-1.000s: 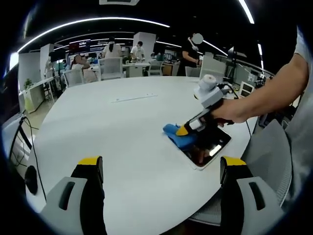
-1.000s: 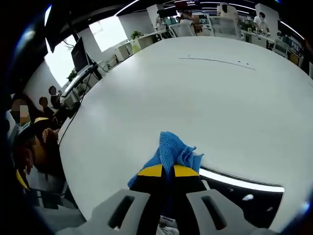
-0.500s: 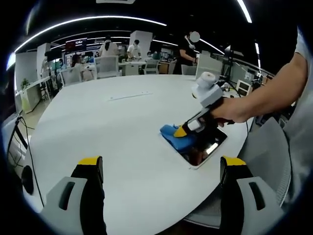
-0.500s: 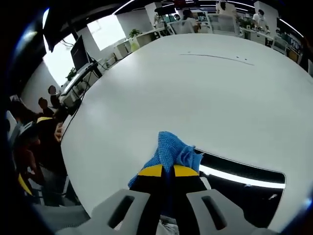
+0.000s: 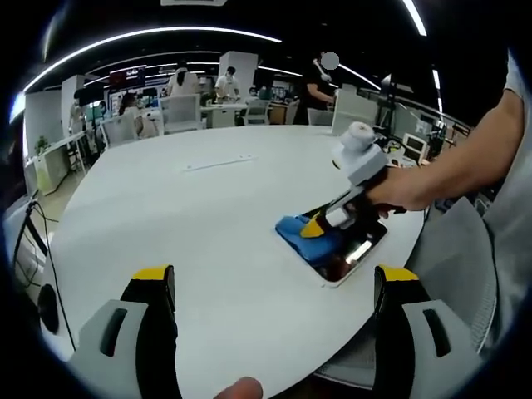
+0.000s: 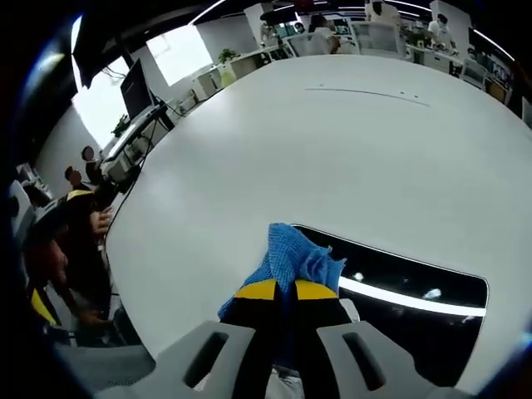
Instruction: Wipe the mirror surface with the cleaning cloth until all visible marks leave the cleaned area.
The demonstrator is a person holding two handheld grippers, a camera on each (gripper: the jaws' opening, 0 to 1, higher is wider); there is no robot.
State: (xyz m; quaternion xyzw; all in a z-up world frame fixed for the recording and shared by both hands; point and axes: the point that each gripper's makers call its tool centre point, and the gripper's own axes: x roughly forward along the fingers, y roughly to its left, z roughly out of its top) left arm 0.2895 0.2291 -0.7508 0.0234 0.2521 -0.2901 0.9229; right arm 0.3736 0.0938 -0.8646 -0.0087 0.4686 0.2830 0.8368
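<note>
A flat rectangular mirror (image 5: 353, 249) (image 6: 416, 278) with a pale frame lies on the white table (image 5: 199, 216) near its right edge. A blue cleaning cloth (image 5: 301, 230) (image 6: 291, 258) rests on the mirror's near corner. My right gripper (image 6: 285, 290) is shut on the cloth and presses it onto the glass; in the left gripper view it (image 5: 320, 223) comes in from the right, held by a hand. My left gripper (image 5: 274, 287) hovers open above the table, well short of the mirror, with nothing between its yellow-tipped fingers (image 5: 154, 278).
The round white table (image 6: 332, 150) stretches far behind the mirror with a thin seam strip (image 5: 216, 164) on it. A grey chair (image 5: 453, 266) stands at the table's right edge. Desks, chairs and people fill the office beyond. A cable (image 5: 41, 249) hangs at the left.
The right gripper has slid the cloth back along the mirror, so more dark glass shows ahead of it. The left gripper stays still; a fingertip now shows at the bottom edge.
</note>
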